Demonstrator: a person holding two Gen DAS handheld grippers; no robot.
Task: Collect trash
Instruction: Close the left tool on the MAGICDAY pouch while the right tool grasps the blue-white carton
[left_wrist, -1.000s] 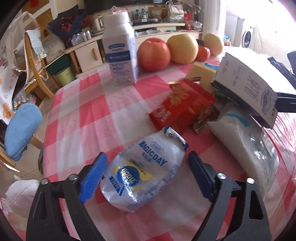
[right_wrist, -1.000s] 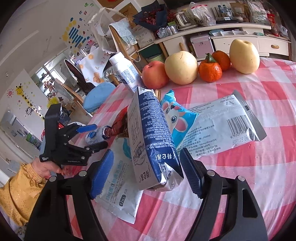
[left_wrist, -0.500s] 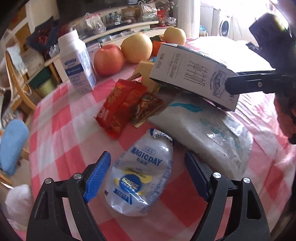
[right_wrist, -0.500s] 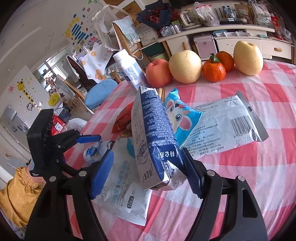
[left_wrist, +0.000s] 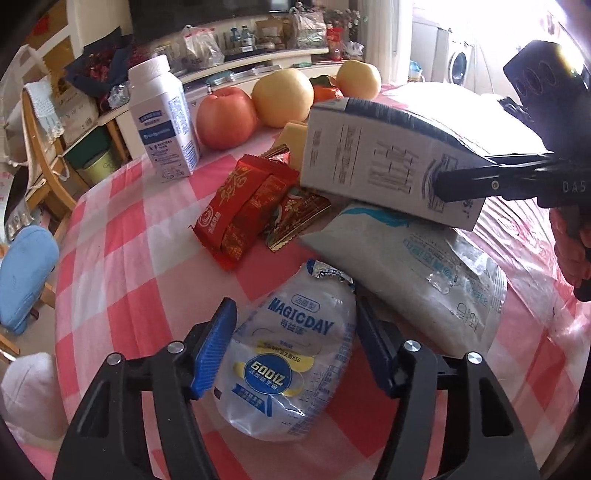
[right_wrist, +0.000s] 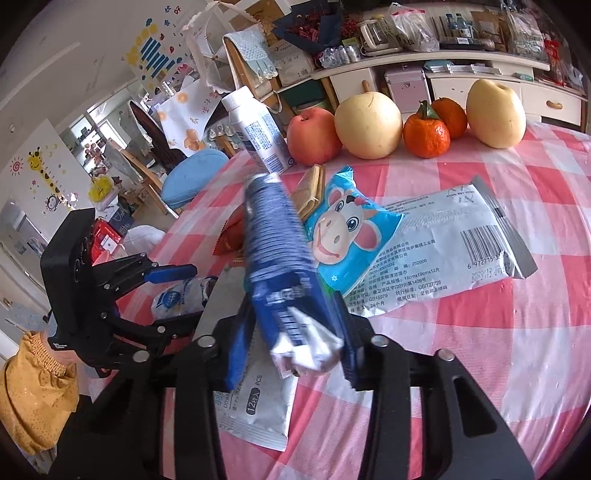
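My left gripper (left_wrist: 293, 347) has its blue pads closed against both sides of a clear crumpled MAGICDAY plastic bottle (left_wrist: 291, 354) lying on the red-checked table (left_wrist: 122, 266). My right gripper (right_wrist: 288, 328) is shut on a blue and white milk carton (right_wrist: 277, 258), squeezing it flat and holding it above the table; the carton also shows in the left wrist view (left_wrist: 388, 162). The left gripper also shows in the right wrist view (right_wrist: 162, 280).
A red snack wrapper (left_wrist: 243, 206), a white wipes pack (left_wrist: 413, 266), a blue cow wrapper (right_wrist: 347, 229) and a grey plastic pack (right_wrist: 443, 247) lie on the table. A white bottle (left_wrist: 162, 118) and several fruits (right_wrist: 369, 125) stand at the far side.
The left gripper's pads have closed in onto the MAGICDAY bottle. The right gripper has closed on the carton and crushed it narrower.
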